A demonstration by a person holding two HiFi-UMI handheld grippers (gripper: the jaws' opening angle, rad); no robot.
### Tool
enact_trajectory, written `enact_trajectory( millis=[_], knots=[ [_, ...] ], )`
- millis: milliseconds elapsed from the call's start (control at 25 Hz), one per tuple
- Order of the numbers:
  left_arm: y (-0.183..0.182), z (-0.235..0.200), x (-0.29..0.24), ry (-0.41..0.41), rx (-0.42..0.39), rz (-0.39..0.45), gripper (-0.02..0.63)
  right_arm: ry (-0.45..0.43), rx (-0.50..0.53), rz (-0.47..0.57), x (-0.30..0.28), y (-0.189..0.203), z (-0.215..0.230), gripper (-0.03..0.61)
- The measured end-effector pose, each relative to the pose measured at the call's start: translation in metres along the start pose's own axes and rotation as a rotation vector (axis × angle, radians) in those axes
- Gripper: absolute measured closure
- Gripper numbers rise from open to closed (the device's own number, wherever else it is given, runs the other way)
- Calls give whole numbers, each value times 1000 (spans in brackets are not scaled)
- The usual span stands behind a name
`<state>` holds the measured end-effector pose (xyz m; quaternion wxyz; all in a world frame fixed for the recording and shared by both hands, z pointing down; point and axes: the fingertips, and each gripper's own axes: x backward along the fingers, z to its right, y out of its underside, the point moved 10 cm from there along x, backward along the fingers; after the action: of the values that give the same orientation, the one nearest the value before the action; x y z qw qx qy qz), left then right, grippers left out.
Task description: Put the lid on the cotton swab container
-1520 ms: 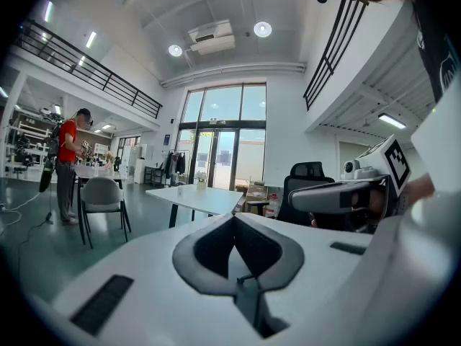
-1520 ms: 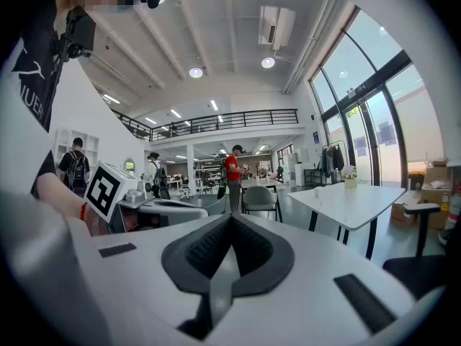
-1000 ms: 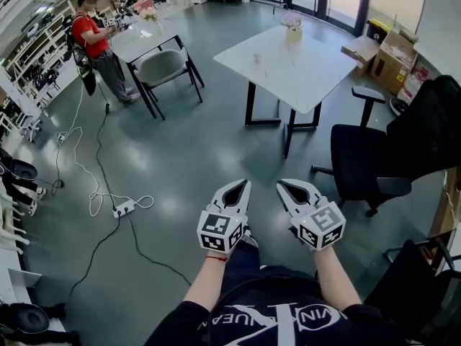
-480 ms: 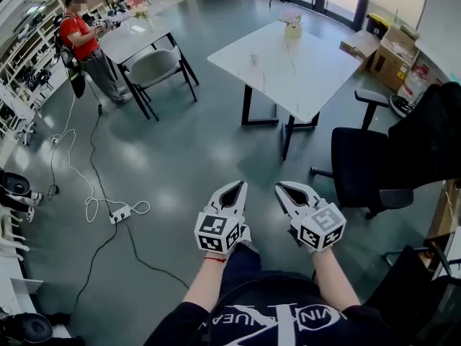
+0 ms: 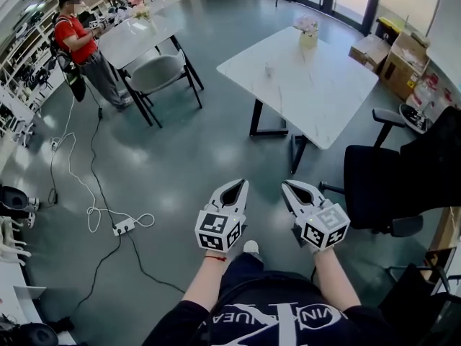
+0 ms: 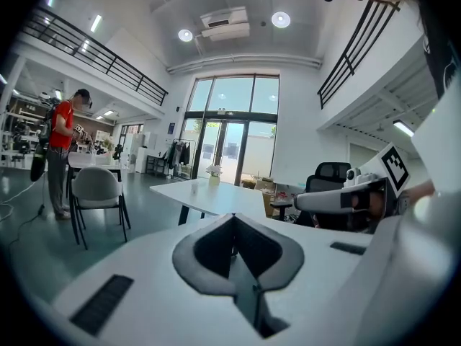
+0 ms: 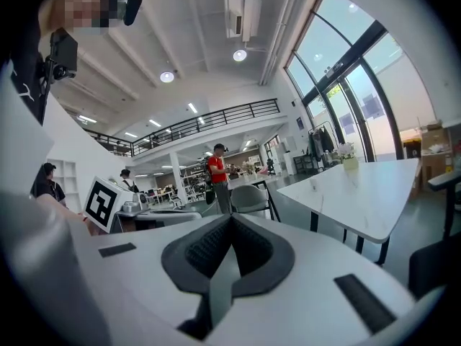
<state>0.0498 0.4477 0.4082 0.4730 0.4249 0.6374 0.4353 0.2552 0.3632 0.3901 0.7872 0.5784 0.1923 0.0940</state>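
Note:
Both grippers are held in front of the person's body over the grey floor, side by side and apart from any object. The left gripper point(image 5: 235, 187) is shut with nothing in it, and the right gripper point(image 5: 291, 187) is likewise shut and empty. Far ahead stands a white table point(image 5: 317, 92) with a small pale object point(image 5: 269, 69) on it, too small to identify, and a flower vase point(image 5: 308, 32). In the left gripper view the left gripper point(image 6: 233, 220) has its tips touching, with the table point(image 6: 216, 195) beyond. In the right gripper view the right gripper point(image 7: 231, 220) is closed too.
A black office chair point(image 5: 382, 186) stands to the right. A grey chair point(image 5: 155, 71) and a second table point(image 5: 137, 34) are at the far left, beside a person in red point(image 5: 79, 38). A cable with a power strip point(image 5: 122, 227) lies on the floor. Cardboard boxes point(image 5: 400, 52) sit at the far right.
The head view has shifted, so the white table now sits further right in the picture. Both grippers keep the same shut pose side by side.

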Motion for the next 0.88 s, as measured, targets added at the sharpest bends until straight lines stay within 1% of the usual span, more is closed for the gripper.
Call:
enact_trajectory(
  millis=[240, 360, 480, 720, 880],
  knots=[
    [-10, -52, -28, 7, -13, -2, 608, 14, -5, 0, -56, -11, 17, 575],
    [-13, -74, -36, -3, 17, 10, 609, 15, -4, 3, -72, -17, 18, 575],
    [-8, -82, -43, 5, 43, 5, 609, 27, -9, -19, -78, -15, 22, 575],
    [4, -86, -58, 28, 68, -33, 609, 48, -60, -71, -88, -3, 38, 575],
    [4, -104, -63, -3, 88, -41, 609, 20, -67, -88, -113, -4, 43, 575]
  ],
)
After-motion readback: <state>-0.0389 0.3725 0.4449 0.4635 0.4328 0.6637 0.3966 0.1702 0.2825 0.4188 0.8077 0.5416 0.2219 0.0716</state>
